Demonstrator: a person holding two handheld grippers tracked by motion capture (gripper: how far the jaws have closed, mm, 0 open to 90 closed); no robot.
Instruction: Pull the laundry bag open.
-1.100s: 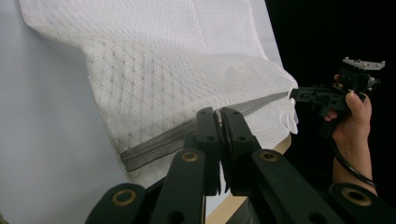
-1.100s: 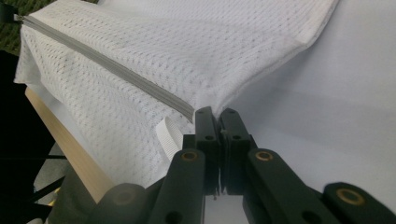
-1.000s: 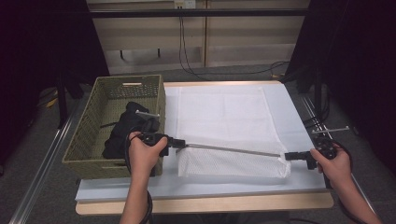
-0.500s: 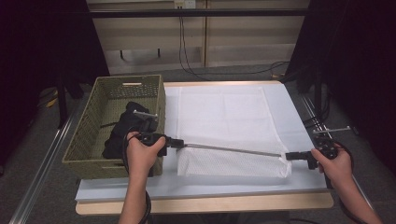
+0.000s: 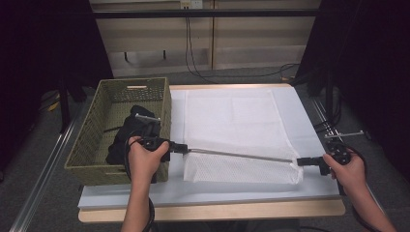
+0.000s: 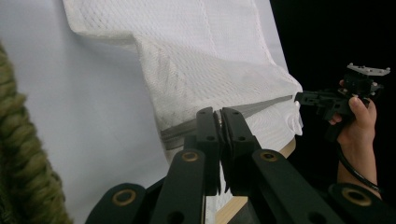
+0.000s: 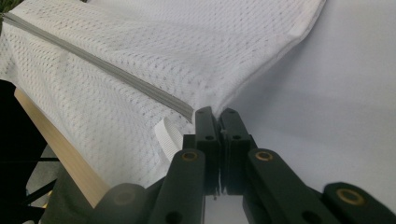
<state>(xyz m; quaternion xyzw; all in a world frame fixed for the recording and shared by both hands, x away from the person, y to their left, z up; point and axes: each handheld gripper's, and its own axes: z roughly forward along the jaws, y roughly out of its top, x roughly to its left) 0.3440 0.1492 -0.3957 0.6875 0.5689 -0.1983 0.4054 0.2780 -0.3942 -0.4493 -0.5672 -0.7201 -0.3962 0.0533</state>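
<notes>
- Left gripper (image 5: 180,148) pinching the near-left corner of the mesh bag (image 5: 232,125), jaws closed on the end of its grey zipper (image 5: 241,155), just beside the basket (image 5: 96,140)
- Right gripper (image 5: 302,161) clamping the opposite zipper end at the bag's near-right corner
- Bag lying flat on the table (image 5: 309,121), its near edge being lifted and stretched taut between both grippers
- Bag appearing white, fine-meshed, rectangular, with the zipper running straight along the raised edge
- Dark cloth (image 5: 128,133) lying in the basket
</notes>
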